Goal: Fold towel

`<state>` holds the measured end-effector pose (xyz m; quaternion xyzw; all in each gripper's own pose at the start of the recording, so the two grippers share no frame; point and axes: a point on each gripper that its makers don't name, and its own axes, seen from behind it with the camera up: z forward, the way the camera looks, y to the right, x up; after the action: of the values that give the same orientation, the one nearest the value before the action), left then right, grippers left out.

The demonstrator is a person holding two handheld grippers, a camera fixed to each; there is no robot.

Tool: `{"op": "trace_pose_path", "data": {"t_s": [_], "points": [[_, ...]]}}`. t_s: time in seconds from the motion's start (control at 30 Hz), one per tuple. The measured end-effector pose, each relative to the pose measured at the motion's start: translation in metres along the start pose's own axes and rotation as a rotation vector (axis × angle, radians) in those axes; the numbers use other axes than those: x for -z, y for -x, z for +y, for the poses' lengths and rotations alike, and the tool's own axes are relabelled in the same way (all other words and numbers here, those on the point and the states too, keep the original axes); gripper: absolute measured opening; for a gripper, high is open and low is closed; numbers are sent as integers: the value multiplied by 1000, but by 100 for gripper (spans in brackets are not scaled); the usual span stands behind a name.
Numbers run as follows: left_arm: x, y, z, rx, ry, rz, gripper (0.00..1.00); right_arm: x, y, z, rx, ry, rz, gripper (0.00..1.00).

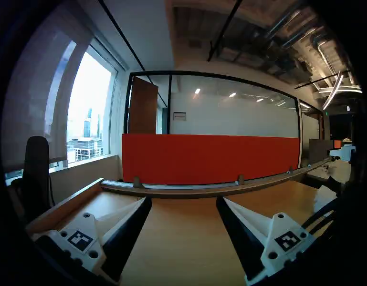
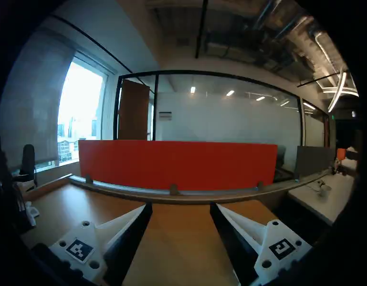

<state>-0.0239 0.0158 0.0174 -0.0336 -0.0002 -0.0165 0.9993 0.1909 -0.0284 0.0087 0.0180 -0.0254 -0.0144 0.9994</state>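
My left gripper is open above a bare wooden desk, nothing between its white fingers. The right gripper is open too, over the same kind of wooden desk, its jaws wide apart and holding nothing. A white and black shape at the right edge of the left gripper view, and another at the left edge of the right gripper view, are too cut off to identify.
A red divider panel stands along the desk's far edge. A black chair stands by the window on the left. A white desk and a grey divider lie to the right.
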Motion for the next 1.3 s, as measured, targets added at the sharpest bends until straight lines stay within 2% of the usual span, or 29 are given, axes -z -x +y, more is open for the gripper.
{"op": "trace_pose_path", "data": {"t_s": [0.2, 0.47, 0.67, 0.9, 1.1, 1.3], "points": [[-1, 31, 4, 2, 3, 16, 100, 0, 11, 3, -7, 18, -2, 93], [3, 66, -11, 33, -44, 32, 100, 0, 20, 8, -11, 41, 12, 93], [5, 90, -15, 47, -64, 32, 100, -2, 26, 9, -25, 52, 21, 93], [7, 107, -13, 44, -68, 44, 100, -1, 30, 8, -25, 49, 40, 93], [9, 124, -18, 18, -77, 27, 100, 3, 35, 10, -26, 49, 54, 93], [11, 131, -19, 4, -89, 20, 100, 4, 38, 12, -29, 53, 58, 93]]}}
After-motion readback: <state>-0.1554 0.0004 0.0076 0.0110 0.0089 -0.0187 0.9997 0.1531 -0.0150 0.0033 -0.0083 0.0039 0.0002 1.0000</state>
